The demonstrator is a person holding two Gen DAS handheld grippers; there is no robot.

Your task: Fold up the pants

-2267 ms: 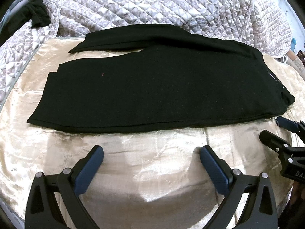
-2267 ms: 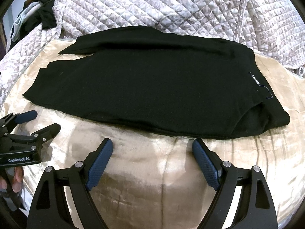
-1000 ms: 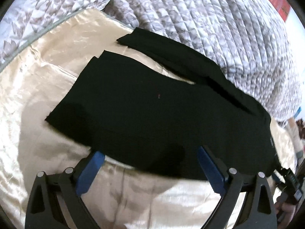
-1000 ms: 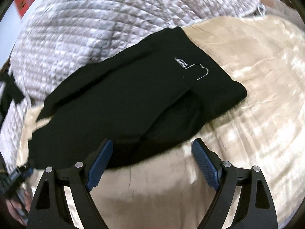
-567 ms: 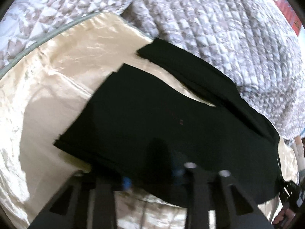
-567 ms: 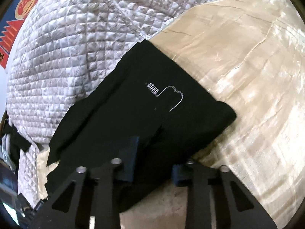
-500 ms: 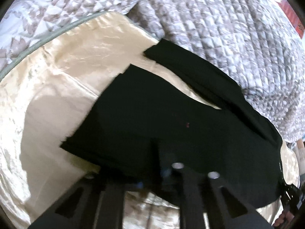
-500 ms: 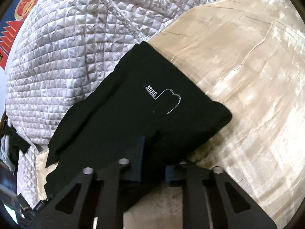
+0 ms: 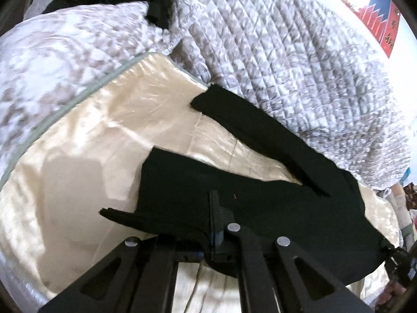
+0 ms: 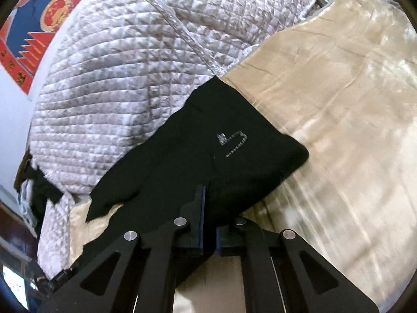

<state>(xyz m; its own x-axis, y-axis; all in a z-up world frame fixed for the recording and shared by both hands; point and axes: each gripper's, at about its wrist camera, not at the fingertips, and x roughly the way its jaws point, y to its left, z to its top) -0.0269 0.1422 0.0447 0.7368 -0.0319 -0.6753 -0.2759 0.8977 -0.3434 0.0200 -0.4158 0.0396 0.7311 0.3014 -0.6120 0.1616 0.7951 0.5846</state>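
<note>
Pants (image 9: 260,208): soft, limp, light, best pinched along near edge. Left gripper (image 9: 212,224) and right gripper (image 10: 206,219) fingers just closed, pinching that edge.

Quilted bedspread (image 9: 299,60) behind cream satin sheet (image 10: 338,104).

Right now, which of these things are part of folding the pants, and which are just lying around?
Part of the job:
- black pants
- left hand-held gripper, shut on the pants' near edge
- right hand-held gripper, shut on the pants
- cream sheet underneath

Just lying about:
- quilt
- dark clothes behind
- red poster
</note>
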